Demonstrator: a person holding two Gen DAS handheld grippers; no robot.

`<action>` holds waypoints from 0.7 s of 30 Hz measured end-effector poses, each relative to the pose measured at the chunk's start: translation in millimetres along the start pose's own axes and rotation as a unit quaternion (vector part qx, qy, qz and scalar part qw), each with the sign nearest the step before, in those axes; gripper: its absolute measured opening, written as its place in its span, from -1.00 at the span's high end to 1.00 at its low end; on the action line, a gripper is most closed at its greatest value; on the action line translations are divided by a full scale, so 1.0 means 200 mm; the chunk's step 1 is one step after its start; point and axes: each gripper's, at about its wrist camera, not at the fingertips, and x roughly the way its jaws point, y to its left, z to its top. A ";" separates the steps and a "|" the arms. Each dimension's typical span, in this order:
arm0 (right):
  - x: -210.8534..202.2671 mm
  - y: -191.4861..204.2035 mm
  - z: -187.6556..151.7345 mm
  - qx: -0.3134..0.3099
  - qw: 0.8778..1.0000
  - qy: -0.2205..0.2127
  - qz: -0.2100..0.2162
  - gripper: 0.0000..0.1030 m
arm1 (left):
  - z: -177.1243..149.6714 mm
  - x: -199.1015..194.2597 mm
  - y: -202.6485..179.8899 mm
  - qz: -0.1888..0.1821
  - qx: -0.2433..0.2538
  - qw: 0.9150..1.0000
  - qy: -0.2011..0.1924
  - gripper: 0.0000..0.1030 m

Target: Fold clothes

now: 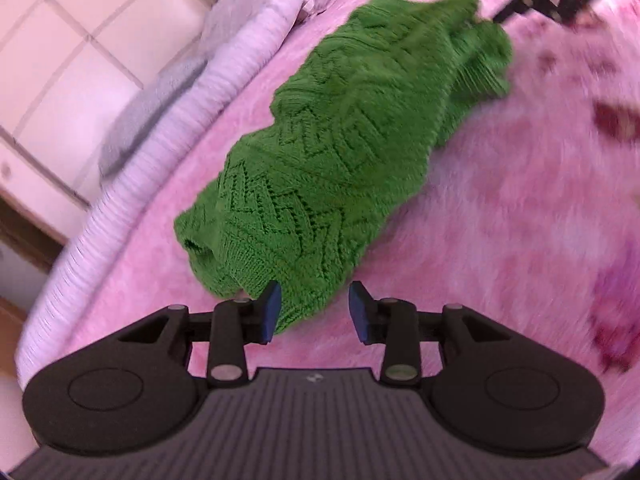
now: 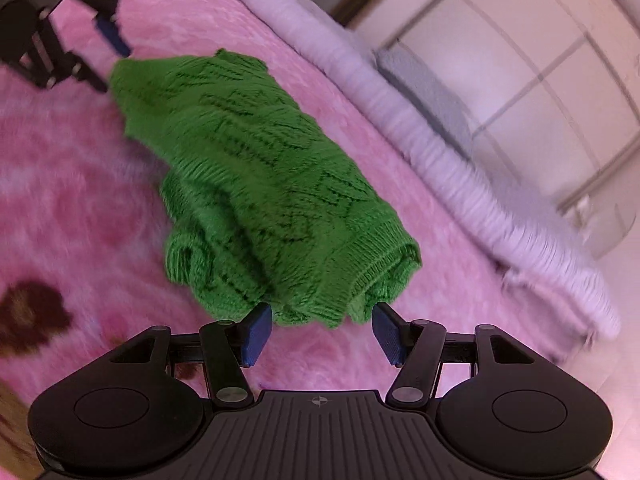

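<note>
A green knit sweater [image 1: 340, 140] lies folded into a long bundle on a fluffy pink blanket [image 1: 500, 220]. In the left wrist view my left gripper [image 1: 316, 312] is open at the bundle's near end. A corner of the ribbed hem hangs between the blue pads and brushes the left pad [image 1: 272, 312], with a clear gap to the other pad. In the right wrist view my right gripper [image 2: 323, 334] is open wide at the sweater's [image 2: 260, 168] opposite end. The rolled hem sits just ahead of its fingertips, and neither pad presses on it.
A lilac ribbed quilt roll [image 1: 160, 132] runs along the blanket's far side, with grey fabric [image 2: 424, 84] and white panelled doors [image 2: 540, 60] behind it. Dark red-brown patches [image 2: 28, 312] mark the blanket. The other gripper's black frame [image 2: 44, 40] shows at the sweater's far end in each view.
</note>
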 end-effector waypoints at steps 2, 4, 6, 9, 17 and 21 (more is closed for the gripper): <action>0.01 0.05 -0.04 -0.026 0.999 -0.017 -0.018 -0.15 | -0.04 0.02 -0.06 0.026 0.043 0.999 -0.016 0.31; 0.02 0.10 -0.08 -0.045 0.998 -0.034 -0.035 -0.14 | -0.08 0.04 -0.10 0.050 0.079 0.995 -0.037 0.31; 0.00 0.13 -0.11 -0.052 0.996 -0.050 -0.053 -0.10 | -0.09 0.06 -0.11 0.064 0.091 0.992 -0.051 0.30; -0.02 0.17 -0.12 -0.070 0.993 -0.056 -0.076 0.05 | -0.08 0.09 -0.08 0.064 0.073 0.994 -0.053 0.32; -0.01 0.17 -0.01 -0.115 0.989 -0.048 -0.077 0.19 | -0.10 0.12 -0.06 0.047 0.042 0.997 -0.050 0.62; 0.03 0.17 -0.01 -0.104 0.993 -0.038 -0.044 0.82 | -0.10 0.10 -0.08 0.048 0.041 0.996 -0.057 0.77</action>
